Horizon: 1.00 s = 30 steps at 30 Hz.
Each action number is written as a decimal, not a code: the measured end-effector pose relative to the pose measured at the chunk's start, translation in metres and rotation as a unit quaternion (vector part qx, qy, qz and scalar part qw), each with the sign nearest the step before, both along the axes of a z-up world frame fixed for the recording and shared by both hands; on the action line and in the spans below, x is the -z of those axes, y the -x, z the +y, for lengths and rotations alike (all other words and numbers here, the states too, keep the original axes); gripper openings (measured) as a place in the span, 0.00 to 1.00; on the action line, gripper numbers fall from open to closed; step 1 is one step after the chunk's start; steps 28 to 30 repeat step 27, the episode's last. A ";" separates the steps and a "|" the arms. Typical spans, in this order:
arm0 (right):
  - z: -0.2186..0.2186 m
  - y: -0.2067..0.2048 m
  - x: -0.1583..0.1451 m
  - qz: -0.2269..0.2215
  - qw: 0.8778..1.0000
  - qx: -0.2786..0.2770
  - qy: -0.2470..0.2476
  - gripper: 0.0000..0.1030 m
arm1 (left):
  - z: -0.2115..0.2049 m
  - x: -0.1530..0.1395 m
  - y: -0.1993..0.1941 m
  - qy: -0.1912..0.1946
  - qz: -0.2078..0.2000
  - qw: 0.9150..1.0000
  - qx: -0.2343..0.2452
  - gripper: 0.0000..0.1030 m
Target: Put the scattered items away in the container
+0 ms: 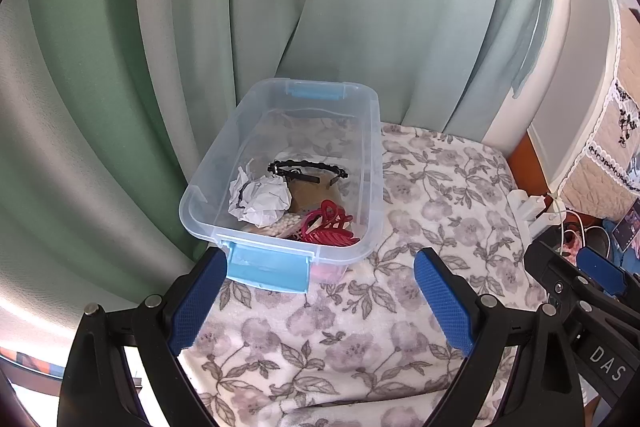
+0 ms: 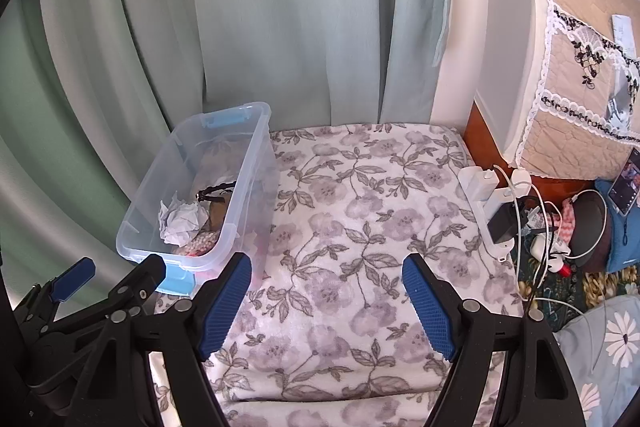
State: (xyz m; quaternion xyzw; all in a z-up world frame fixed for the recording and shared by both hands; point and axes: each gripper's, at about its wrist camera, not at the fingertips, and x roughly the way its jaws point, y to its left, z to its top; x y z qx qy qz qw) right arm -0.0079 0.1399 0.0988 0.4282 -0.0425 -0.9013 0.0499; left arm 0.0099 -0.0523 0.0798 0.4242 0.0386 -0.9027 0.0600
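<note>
A clear plastic container (image 1: 374, 147) with blue latches stands on the floral blanket, against the curtain. Inside lie crumpled white paper (image 1: 262, 201), a black beaded band (image 1: 308, 169), a brown piece (image 1: 312, 193), a red hair claw (image 1: 328, 227) and a pale beaded item (image 1: 282, 227). My left gripper (image 1: 320, 291) is open just before the container's near latch, nothing between its fingers. In the right wrist view the container (image 2: 244, 163) sits at left with the paper (image 2: 180, 223) showing. My right gripper (image 2: 326, 291) hangs open over bare blanket, with the left gripper (image 2: 120, 267) beside it.
The floral blanket (image 2: 360, 211) covers the surface. A green curtain (image 1: 160, 47) hangs behind. A white power strip (image 2: 484, 203) with chargers and cables lies off the right edge, beside a phone (image 2: 624, 187) and a lace-trimmed quilted cover (image 2: 580, 75).
</note>
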 end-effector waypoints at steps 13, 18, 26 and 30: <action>0.001 -0.002 -0.001 0.003 1.000 0.001 0.001 0.79 | 0.000 -0.002 0.000 0.001 0.002 1.000 0.002 0.92; 0.001 -0.002 -0.001 0.003 1.000 0.001 0.001 0.79 | 0.000 -0.002 0.000 -0.001 0.003 1.000 0.001 0.92; 0.001 -0.002 -0.001 0.003 1.000 0.001 0.001 0.79 | 0.000 -0.002 0.000 0.000 0.003 1.000 0.002 0.92; 0.001 -0.002 0.000 0.003 1.000 0.001 0.001 0.79 | 0.000 -0.002 0.000 0.001 0.003 1.000 0.002 0.92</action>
